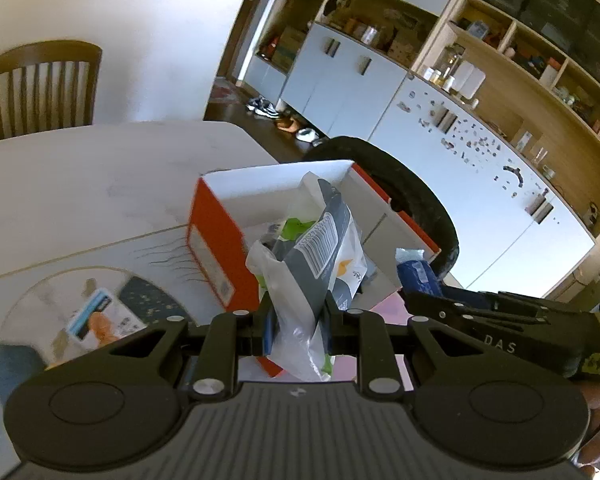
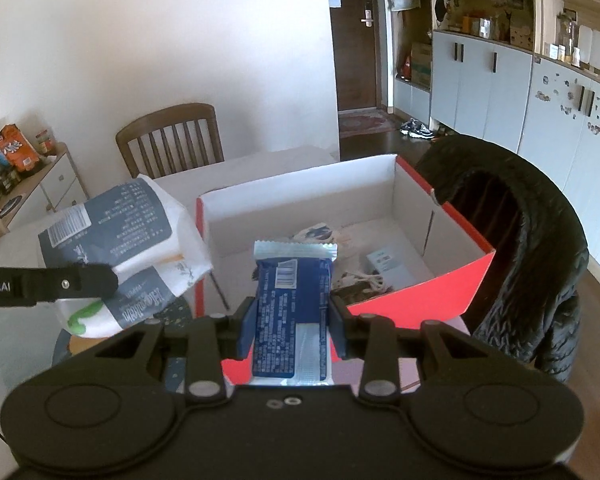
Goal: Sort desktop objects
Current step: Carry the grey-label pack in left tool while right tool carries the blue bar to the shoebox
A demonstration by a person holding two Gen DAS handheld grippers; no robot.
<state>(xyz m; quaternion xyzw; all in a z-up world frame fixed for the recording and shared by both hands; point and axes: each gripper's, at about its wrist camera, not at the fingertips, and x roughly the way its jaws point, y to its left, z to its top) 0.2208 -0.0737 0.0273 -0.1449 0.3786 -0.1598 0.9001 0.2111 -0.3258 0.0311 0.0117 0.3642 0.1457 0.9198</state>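
My left gripper (image 1: 298, 320) is shut on a grey-and-white snack bag (image 1: 320, 264) and holds it in the air at the near left of a red cardboard box (image 1: 216, 248) with a white inside. The bag also shows in the right wrist view (image 2: 116, 240), left of the box (image 2: 452, 288). My right gripper (image 2: 292, 312) is shut on a blue snack packet (image 2: 290, 312) and holds it above the box's near edge. Several small packets (image 2: 360, 276) lie on the box floor. The blue packet (image 1: 416, 272) and right gripper show at the right in the left wrist view.
The box stands on a white table (image 1: 80, 184). A round patterned mat (image 1: 84, 316) lies left of the box. A black jacket hangs on a chair (image 2: 540, 240) right of the box. A wooden chair (image 2: 172, 136) stands behind the table. Cabinets line the right wall.
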